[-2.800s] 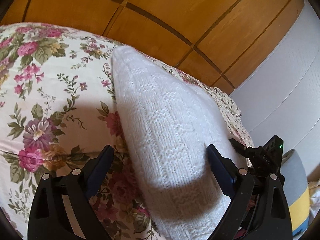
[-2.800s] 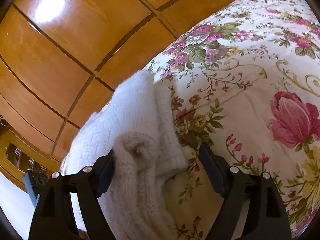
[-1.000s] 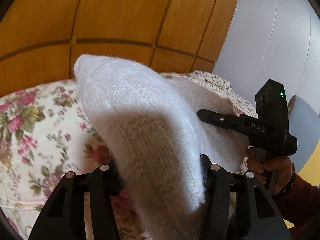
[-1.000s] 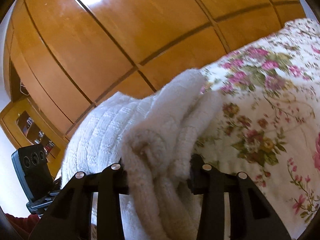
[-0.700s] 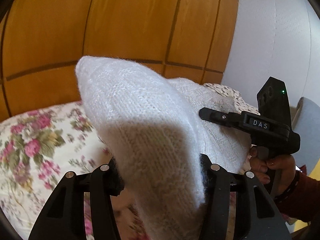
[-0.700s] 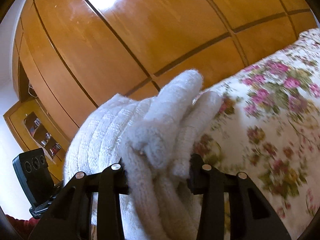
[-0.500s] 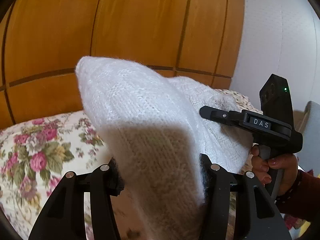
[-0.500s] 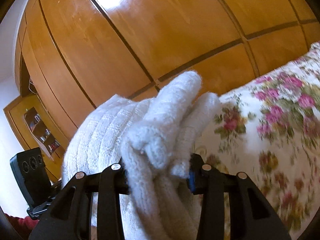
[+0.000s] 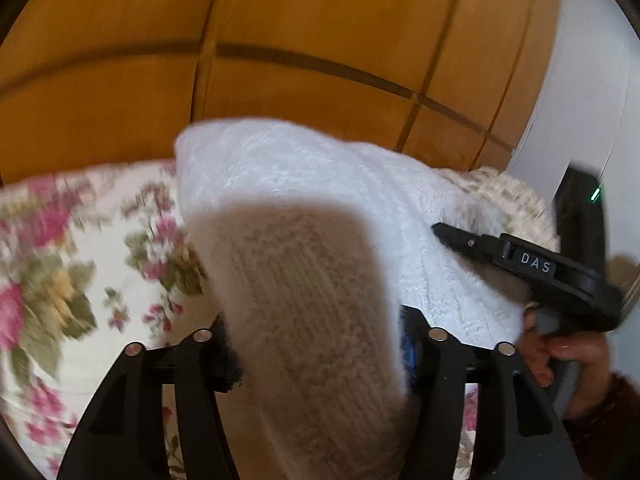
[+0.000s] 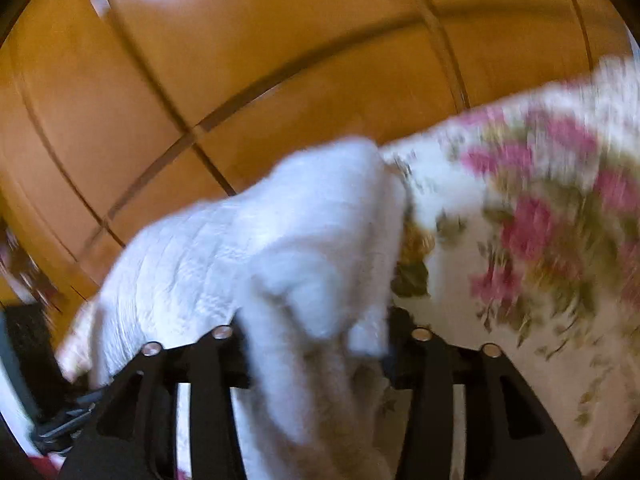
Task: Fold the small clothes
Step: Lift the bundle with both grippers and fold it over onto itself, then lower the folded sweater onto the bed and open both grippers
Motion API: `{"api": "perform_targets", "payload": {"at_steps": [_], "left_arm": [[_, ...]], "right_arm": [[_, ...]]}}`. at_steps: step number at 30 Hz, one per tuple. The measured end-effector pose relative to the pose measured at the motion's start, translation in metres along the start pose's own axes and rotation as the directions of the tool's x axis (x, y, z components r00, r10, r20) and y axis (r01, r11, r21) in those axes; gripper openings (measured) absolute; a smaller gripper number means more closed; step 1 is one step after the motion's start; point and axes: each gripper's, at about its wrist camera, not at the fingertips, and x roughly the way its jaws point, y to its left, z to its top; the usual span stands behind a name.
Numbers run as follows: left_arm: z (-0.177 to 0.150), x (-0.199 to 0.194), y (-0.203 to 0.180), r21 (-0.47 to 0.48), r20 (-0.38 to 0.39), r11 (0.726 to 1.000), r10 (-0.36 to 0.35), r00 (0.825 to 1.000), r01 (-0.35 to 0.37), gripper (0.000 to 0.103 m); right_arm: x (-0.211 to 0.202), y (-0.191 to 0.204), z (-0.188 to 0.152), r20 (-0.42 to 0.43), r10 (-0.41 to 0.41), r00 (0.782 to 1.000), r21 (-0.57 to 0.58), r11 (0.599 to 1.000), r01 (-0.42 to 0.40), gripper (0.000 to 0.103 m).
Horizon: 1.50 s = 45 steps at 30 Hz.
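A white knitted garment point(image 9: 304, 240) is held up off the floral bedspread point(image 9: 80, 264). My left gripper point(image 9: 316, 336) is shut on one edge of it; the knit bulges up between the jaws and hides the pads. My right gripper point(image 10: 316, 332) is shut on the other edge of the same garment point(image 10: 248, 248), which drapes away to the left. In the left wrist view the right gripper point(image 9: 520, 268) shows at the right, held in a hand, pressed against the garment. Both views are motion-blurred.
A wooden panelled wardrobe point(image 9: 304, 40) stands behind the bed and also fills the back of the right wrist view point(image 10: 280, 40). A white wall point(image 9: 592, 80) is at the right. The floral bedspread point(image 10: 540, 208) spreads out to the right.
Both grippers closed on the garment and lifted it off the bed. Since half a second ago both have swung forward and down, the bedspread rising in view and blurring.
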Motion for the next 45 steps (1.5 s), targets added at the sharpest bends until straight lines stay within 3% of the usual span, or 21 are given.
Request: {"api": "perform_targets", "payload": {"at_steps": [4, 9, 16, 18, 20, 24, 31, 45], "left_arm": [[-0.002, 0.000, 0.003, -0.006, -0.010, 1.000, -0.005, 1.000, 0.005, 0.065], [-0.008, -0.009, -0.004, 0.002, -0.003, 1.000, 0.031, 1.000, -0.031, 0.078], [-0.021, -0.031, -0.013, 0.007, 0.044, 0.998, 0.069, 0.997, -0.070, 0.078], [-0.024, -0.036, -0.014, 0.002, 0.056, 0.997, 0.076, 0.995, -0.077, 0.079], [-0.026, -0.035, -0.014, -0.002, 0.044, 0.994, 0.112, 0.993, -0.112, 0.082], [-0.027, -0.028, -0.013, -0.010, -0.002, 0.990, 0.138, 0.990, -0.138, 0.086], [-0.038, -0.054, -0.019, -0.013, 0.083, 0.983, 0.184, 0.979, -0.184, 0.091], [-0.063, -0.097, -0.033, -0.053, 0.139, 0.958, 0.287, 0.948, -0.282, 0.099]], "right_arm": [[0.002, -0.006, -0.001, -0.008, -0.003, 1.000, 0.018, 1.000, 0.003, 0.056], [-0.005, -0.005, -0.005, 0.025, -0.035, 0.999, 0.014, 0.999, 0.034, 0.062], [-0.045, -0.003, -0.031, 0.106, -0.074, 0.992, 0.044, 0.997, 0.069, 0.069], [-0.059, -0.006, -0.038, 0.123, -0.115, 0.986, 0.068, 0.992, 0.107, 0.069], [-0.063, -0.010, -0.043, 0.099, -0.205, 0.974, 0.098, 0.976, 0.195, 0.070], [-0.054, -0.009, -0.043, 0.054, -0.261, 0.964, 0.092, 0.962, 0.255, 0.073], [-0.076, -0.010, -0.053, 0.142, -0.215, 0.966, 0.127, 0.972, 0.197, 0.079], [-0.107, 0.006, -0.087, 0.151, -0.218, 0.964, 0.120, 0.972, 0.201, 0.089]]}}
